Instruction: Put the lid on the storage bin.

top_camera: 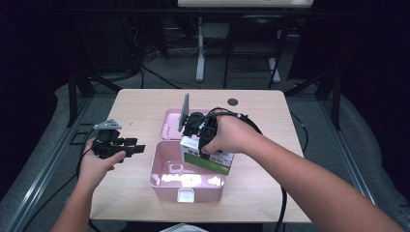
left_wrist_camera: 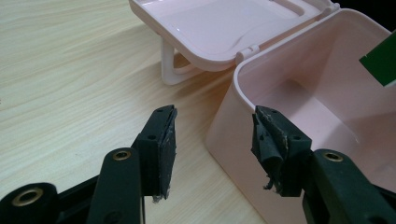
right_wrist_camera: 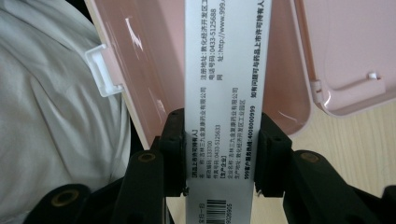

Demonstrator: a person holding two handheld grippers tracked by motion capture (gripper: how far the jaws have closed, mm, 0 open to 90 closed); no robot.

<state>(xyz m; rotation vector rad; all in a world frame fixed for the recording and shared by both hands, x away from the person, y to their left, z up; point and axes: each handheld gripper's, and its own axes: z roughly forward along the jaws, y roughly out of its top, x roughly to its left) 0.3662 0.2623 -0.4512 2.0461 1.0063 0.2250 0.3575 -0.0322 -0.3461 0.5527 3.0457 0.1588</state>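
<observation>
An open pink plastic box (top_camera: 159, 164) stands near the table's front edge, its lid (top_camera: 170, 123) folded back flat behind it. My right gripper (top_camera: 194, 141) is shut on a white and green medicine carton (top_camera: 212, 162), held tilted over the box's right side. In the right gripper view both pads clamp the carton's printed white face (right_wrist_camera: 224, 70), with the box's inside (right_wrist_camera: 149, 60) behind it. My left gripper (top_camera: 138, 147) hangs open to the left of the box. In the left gripper view its jaws (left_wrist_camera: 215, 126) stand apart around nothing, just short of the box's rim (left_wrist_camera: 243, 70).
The wooden table (top_camera: 140, 104) has a dark round hole (top_camera: 233, 102) at its back edge. A white latch (top_camera: 185, 195) sits on the box's front. Black cables trail off the table's right side. Dark frames and table legs stand on the floor behind.
</observation>
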